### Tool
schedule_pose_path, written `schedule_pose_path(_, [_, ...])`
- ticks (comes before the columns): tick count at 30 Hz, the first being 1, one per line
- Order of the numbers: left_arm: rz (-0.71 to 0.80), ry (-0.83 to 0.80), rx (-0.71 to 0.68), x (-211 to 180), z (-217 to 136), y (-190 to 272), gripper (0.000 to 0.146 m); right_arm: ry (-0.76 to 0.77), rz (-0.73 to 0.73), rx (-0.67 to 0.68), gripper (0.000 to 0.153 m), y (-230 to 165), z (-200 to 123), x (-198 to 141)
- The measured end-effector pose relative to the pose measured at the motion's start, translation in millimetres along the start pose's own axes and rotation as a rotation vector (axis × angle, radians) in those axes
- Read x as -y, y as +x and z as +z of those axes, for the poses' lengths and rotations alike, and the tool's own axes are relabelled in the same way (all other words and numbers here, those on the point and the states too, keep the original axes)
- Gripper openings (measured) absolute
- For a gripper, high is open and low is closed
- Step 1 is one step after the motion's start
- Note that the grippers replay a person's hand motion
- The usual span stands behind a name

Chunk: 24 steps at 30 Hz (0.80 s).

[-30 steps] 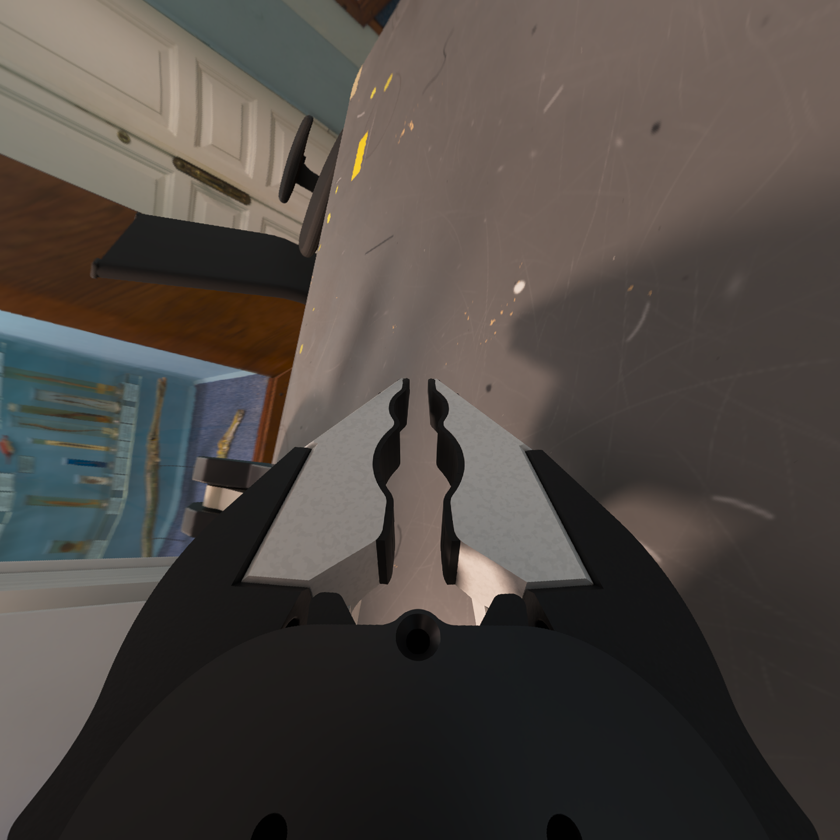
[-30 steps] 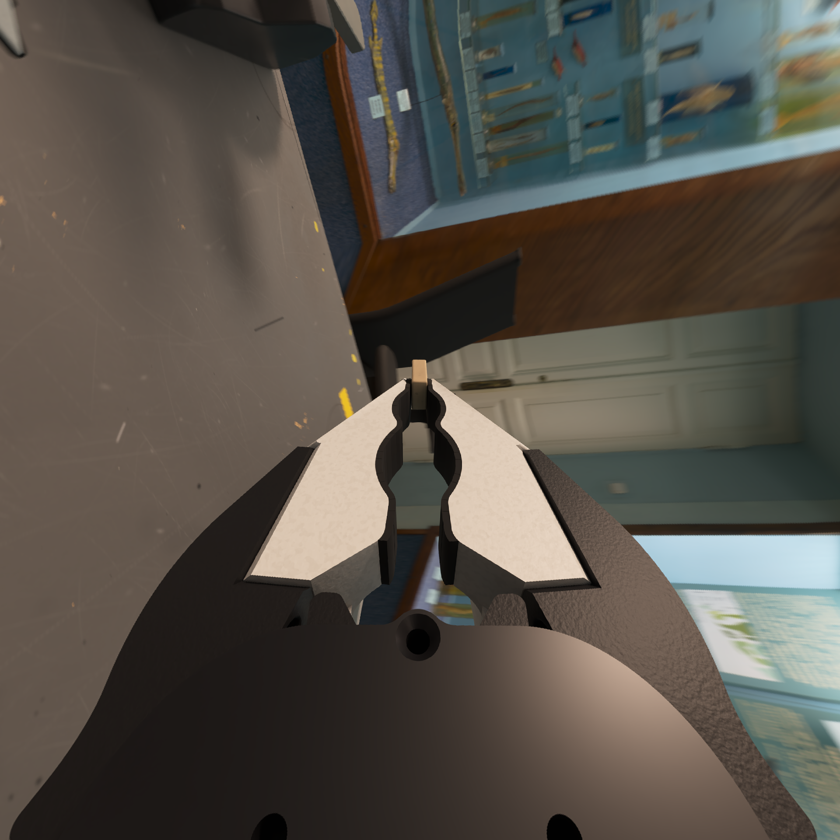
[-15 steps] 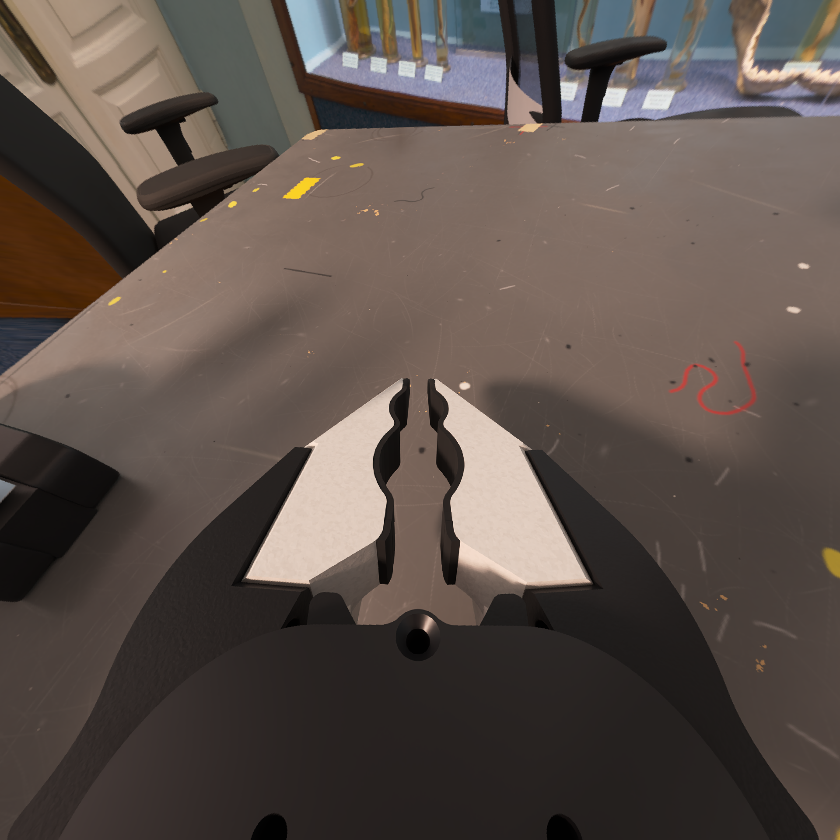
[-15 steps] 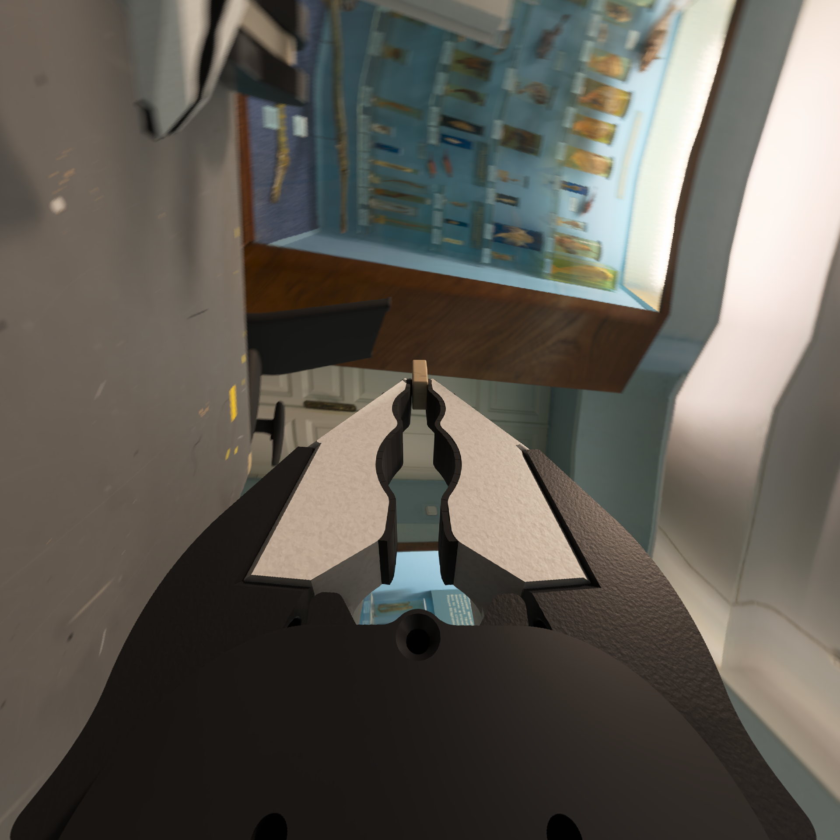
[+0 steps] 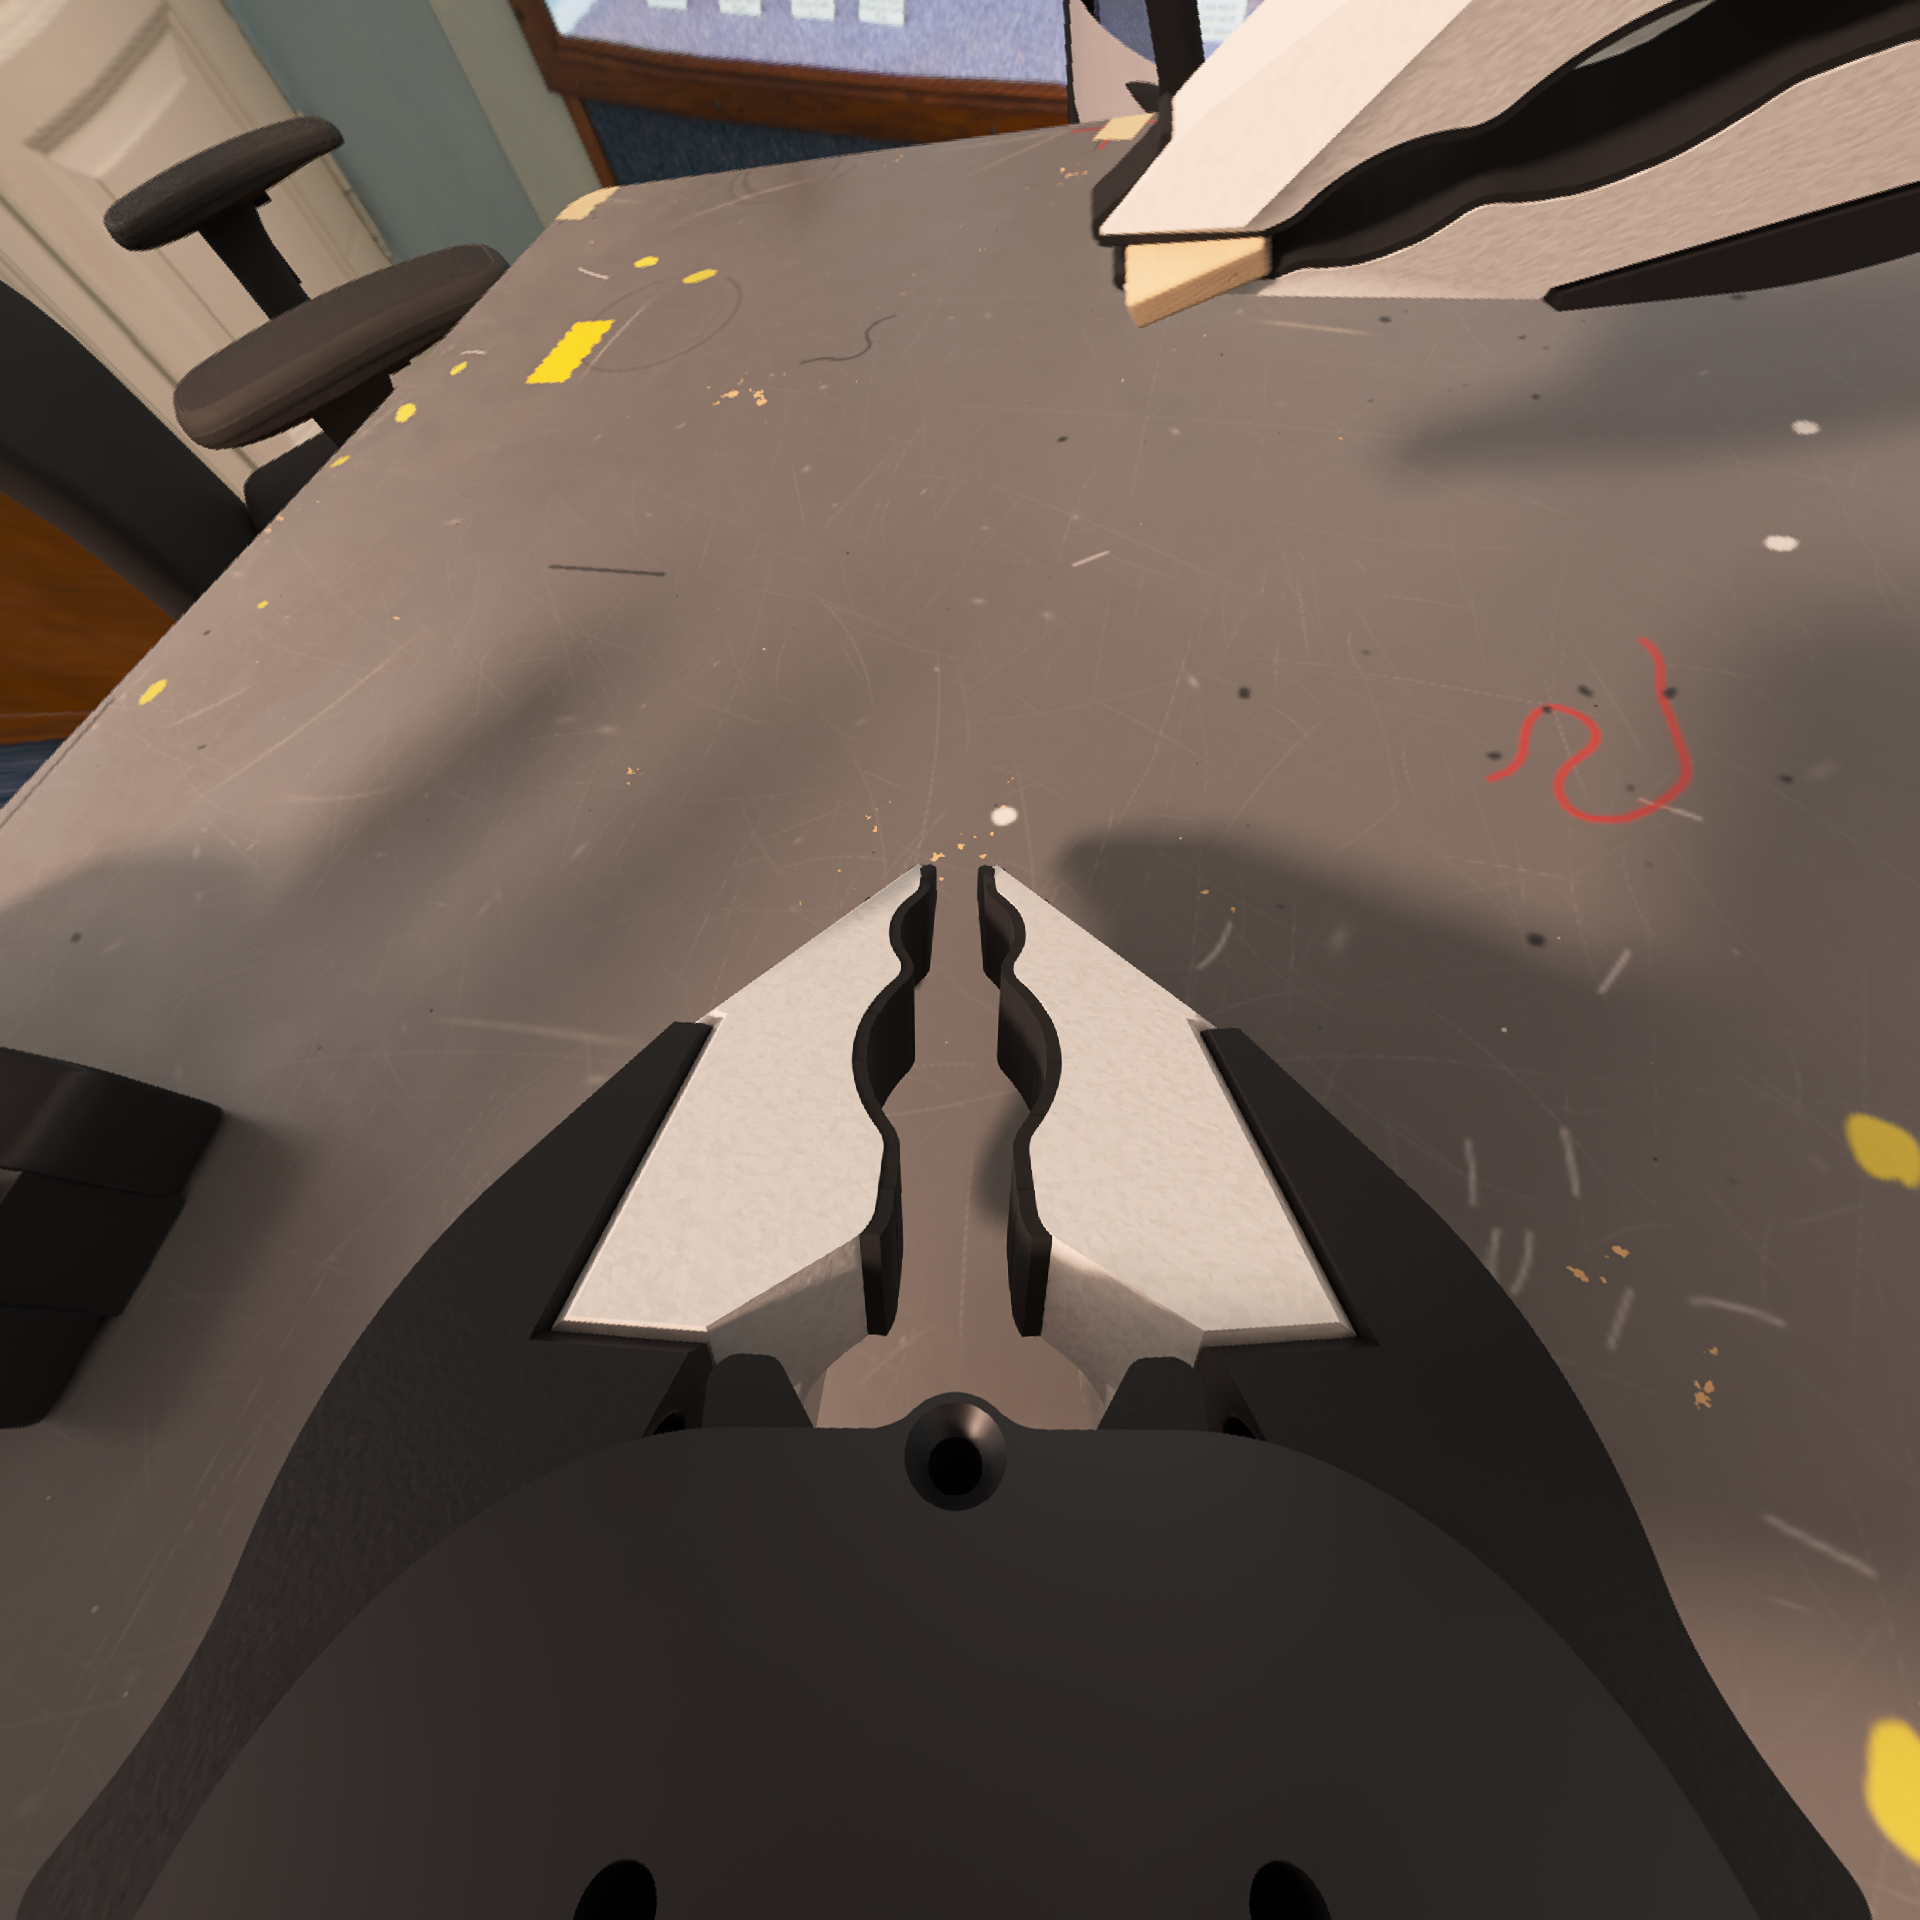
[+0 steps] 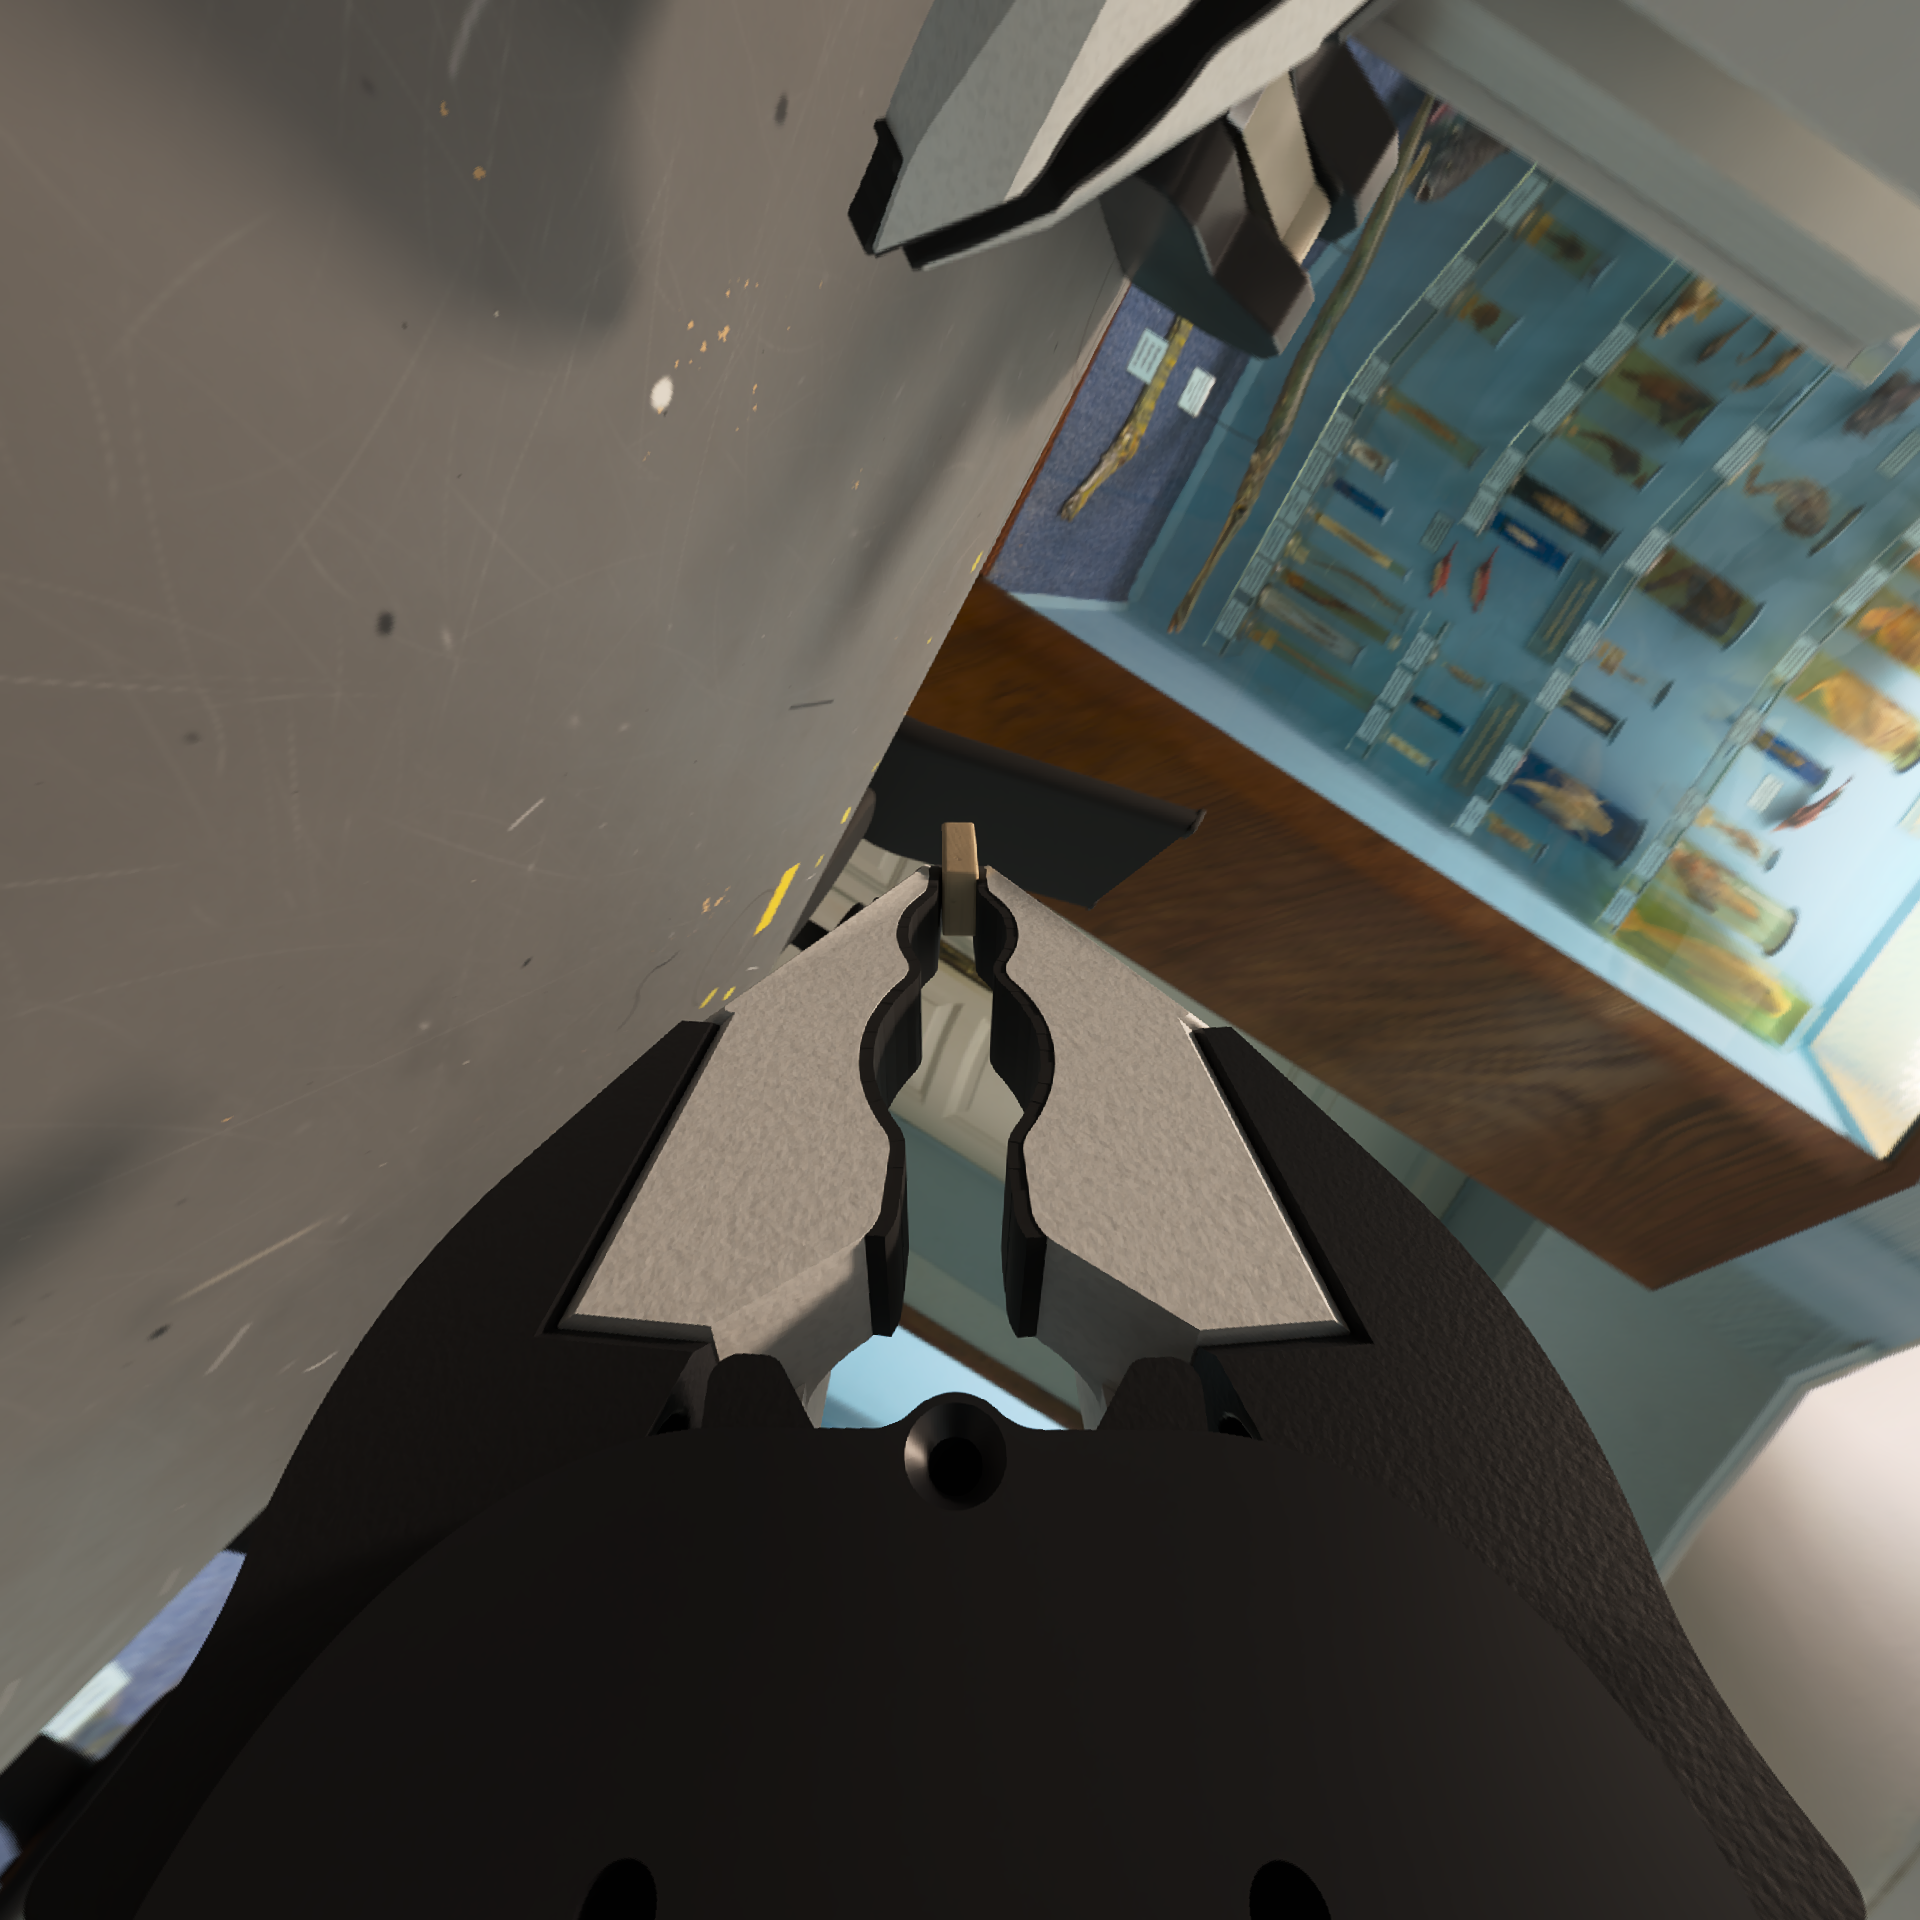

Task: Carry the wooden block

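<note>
Block is picked and airborne, so the carry is underway; set-down is what's left, and no drop spot shows. Right gripper (image 6: 957, 883) is clamped on the wooden block (image 6: 958, 871), pinched at the very fingertips, above the desk (image 5: 935, 582) toward its far edge. Left gripper (image 5: 956, 878) is empty, jaws nearly closed with a narrow gap, over mid-desk.
</note>
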State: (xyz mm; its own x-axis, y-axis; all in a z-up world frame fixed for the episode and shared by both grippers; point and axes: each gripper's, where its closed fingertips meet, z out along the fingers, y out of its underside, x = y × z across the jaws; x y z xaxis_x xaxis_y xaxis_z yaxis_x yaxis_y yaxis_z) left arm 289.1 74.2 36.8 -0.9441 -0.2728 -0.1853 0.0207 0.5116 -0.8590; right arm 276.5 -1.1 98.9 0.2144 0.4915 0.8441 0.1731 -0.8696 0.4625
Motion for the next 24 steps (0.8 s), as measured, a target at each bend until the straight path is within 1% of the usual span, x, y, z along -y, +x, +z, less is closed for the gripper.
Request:
schedule_pose_path(5, [0.002, -0.007, -0.005, -0.8, 0.2, -0.4, 0.008, 0.007, -0.134, -0.039, 0.005, 8.2, 8.4, 6.9])
schedule_pose_path(10, [0.006, -0.008, -0.004, -0.6, 0.2, -0.5, 0.008, 0.013, -0.222, -0.028, 0.005, 7.4, 12.0, 9.2])
schedule_pose_path(21, [0.05, -0.018, 0.015, -0.9, 0.3, 0.4, 0.008, 0.013, -0.198, 0.019, 0.005, 5.7, 14.1, 11.4])
schedule_pose_path(24, [0.056, -0.02, 0.018, -0.9, 0.3, 0.6, 0.007, 0.013, -0.165, 0.044, 0.005, 5.3, 15.0, 10.9])
